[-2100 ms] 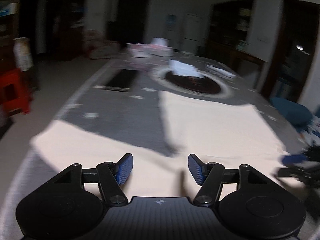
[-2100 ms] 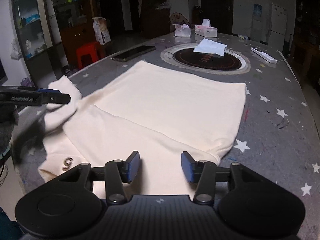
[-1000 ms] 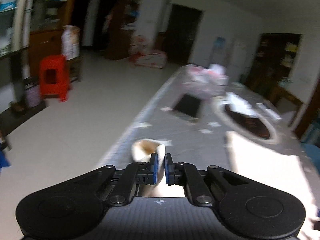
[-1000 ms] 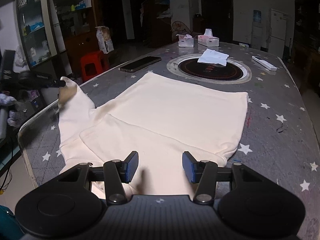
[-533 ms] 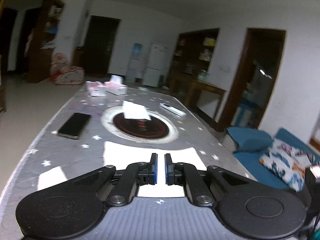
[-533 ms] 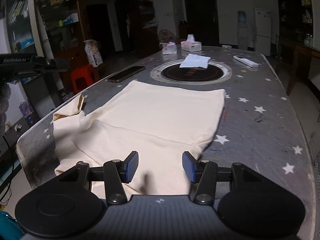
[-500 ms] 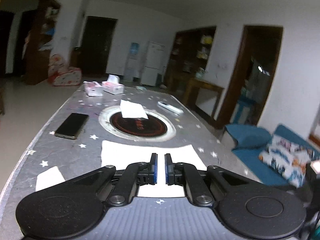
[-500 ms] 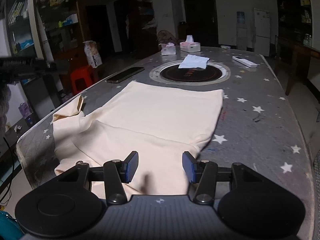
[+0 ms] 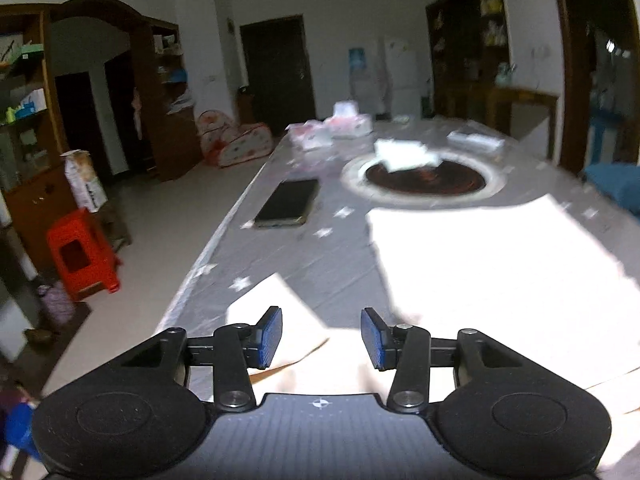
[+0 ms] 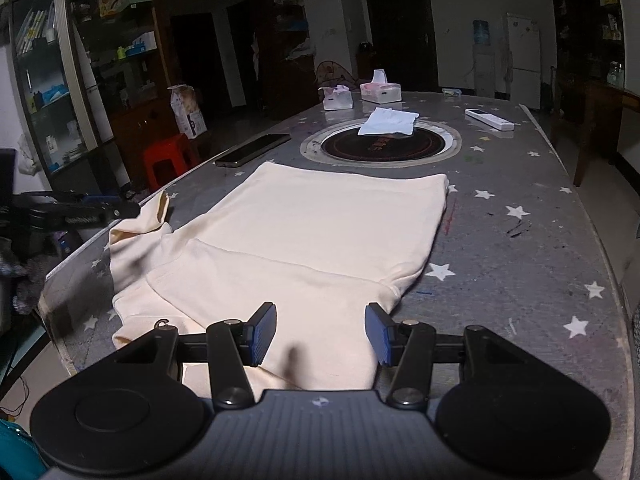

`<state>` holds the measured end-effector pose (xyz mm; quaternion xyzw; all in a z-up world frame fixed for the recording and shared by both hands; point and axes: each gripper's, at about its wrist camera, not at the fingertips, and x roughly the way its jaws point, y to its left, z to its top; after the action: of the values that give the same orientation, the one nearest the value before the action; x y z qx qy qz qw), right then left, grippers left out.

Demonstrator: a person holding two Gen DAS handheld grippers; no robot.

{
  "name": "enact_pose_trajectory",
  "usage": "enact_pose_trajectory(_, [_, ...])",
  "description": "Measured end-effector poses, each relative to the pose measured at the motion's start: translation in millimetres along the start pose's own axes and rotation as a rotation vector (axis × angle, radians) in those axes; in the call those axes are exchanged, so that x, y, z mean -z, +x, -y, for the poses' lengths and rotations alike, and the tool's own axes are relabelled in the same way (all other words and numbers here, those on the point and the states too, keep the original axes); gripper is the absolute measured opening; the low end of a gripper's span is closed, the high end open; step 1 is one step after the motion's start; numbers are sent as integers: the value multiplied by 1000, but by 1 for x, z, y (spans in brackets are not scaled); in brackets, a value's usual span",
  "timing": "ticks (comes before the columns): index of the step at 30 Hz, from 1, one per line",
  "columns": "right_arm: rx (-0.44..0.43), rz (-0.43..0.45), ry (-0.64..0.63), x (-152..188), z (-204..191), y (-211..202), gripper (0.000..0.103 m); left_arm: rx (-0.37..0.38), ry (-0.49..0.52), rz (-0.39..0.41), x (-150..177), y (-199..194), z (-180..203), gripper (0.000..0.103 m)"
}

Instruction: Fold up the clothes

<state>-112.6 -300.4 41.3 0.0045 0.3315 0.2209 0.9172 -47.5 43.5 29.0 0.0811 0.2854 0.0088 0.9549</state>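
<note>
Lying flat on the counter (image 10: 520,240): cream shirt (image 10: 312,232), sleeve bunched at its left edge. Left tongs (image 9: 321,338) just opened, nothing gripped, sleeve below. Right tongs (image 10: 320,334) half open, empty, over the near hem.

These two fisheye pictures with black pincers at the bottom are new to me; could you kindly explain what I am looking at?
No robot here: a person holds a two-finger gripper in each hand, each with a camera looking along its fingers. One picture is from the left gripper, the other from the right gripper. Both are open and hold nothing; the left one's jaws have just been opening. Below them a cream garment, to be folded, lies partly folded on a grey star-patterned table. Further back are a phone, a white cloth on a round hotplate, two tissue boxes and a remote control.
</note>
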Motion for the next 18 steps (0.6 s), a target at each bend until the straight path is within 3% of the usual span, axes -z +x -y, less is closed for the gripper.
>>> enact_pose_trajectory(10, [17,-23,-4,-2,-6,5,50,17,22,-62,16,38,-13,45])
enact_pose_trajectory(12, [18,-24,-6,-3,-7,6,50,34,14,-60,14,40,-14,23])
enact_pose_trajectory(14, [18,-23,-8,-3,-8,7,50,50,2,-60,12,38,-15,12])
enact_pose_trajectory(18, [15,-13,-9,-4,-9,5,50,108,-44,-29,4,26,-14,7])
